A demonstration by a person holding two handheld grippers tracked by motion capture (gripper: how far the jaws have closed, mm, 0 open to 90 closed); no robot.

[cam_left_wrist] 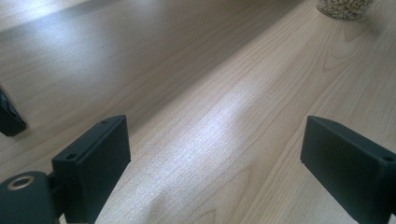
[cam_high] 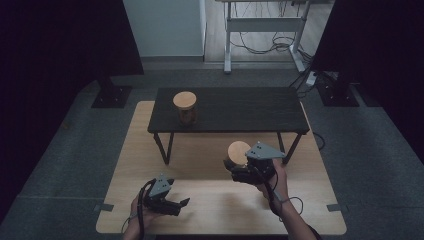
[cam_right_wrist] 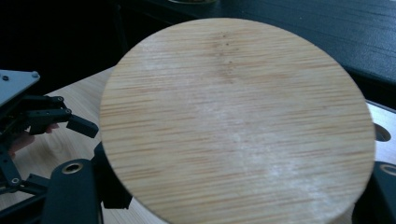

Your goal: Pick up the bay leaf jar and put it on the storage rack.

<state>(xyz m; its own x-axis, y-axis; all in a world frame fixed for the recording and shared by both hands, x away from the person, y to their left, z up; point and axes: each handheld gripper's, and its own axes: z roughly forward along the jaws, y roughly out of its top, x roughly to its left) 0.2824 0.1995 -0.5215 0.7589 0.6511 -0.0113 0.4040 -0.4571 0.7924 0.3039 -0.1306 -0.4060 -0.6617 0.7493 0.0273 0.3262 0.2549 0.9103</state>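
The right tongs (cam_high: 235,167) clamp a lidded jar (cam_high: 238,153), its wooden lid (cam_right_wrist: 238,121) just ahead of them. The left tongs (cam_high: 181,205) gape wide, empty, above the surface (cam_left_wrist: 196,84).

Pale wood with a fine straight grain and a matt finish is seen on the round lid (cam_right_wrist: 238,126), a smooth light wood-grain surface with a soft sheen on the table (cam_left_wrist: 196,93), matt black plastic on the left gripper (cam_left_wrist: 215,158), and dark matt boards on the low bench (cam_high: 240,107).
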